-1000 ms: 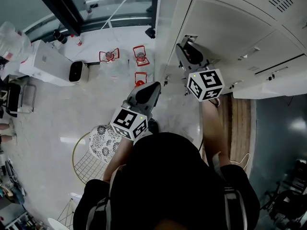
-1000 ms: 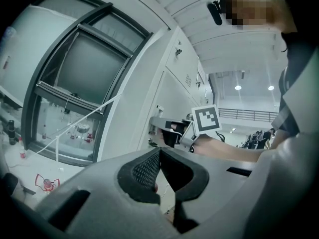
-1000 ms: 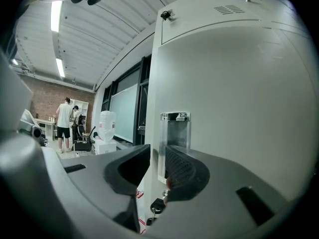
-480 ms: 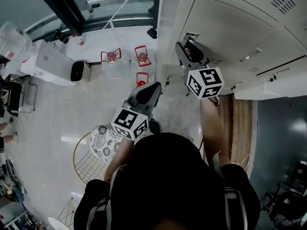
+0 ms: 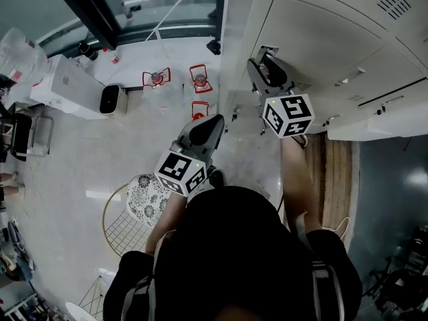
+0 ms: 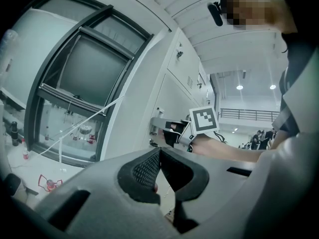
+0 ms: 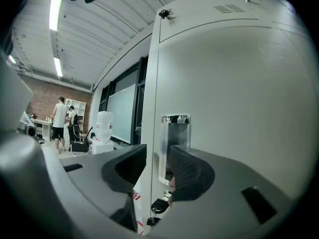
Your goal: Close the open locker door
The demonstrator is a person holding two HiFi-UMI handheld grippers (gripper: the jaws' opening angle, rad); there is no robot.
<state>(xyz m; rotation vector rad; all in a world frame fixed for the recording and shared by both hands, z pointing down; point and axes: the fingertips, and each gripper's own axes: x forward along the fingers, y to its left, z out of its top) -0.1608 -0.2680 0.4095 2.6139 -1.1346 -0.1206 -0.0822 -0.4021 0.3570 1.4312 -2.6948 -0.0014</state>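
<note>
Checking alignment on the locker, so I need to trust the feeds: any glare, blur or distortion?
Right gripper view: fisheye bows the locker door, its clear plate sharp, the ceiling strip light blown out. Left gripper view: same bowing, black corners, window dim. Head view: even light, white lockers low in contrast.

Two grippers show in the head view, the left gripper [image 5: 212, 122] and the right gripper [image 5: 259, 62], each with two fingers and one marker cube. On the floor stand three red wire frames [image 5: 200, 77], one white box unit [image 5: 110, 99] and one wire chair [image 5: 124, 229] with one patterned cushion [image 5: 146, 199]. In the right gripper view, the locker door [image 7: 234, 108] bears one clear handle [image 7: 173, 148], with two dark keys [image 7: 158, 205] below. Far off are two people [image 7: 60, 118] under two ceiling light strips [image 7: 54, 14].
</note>
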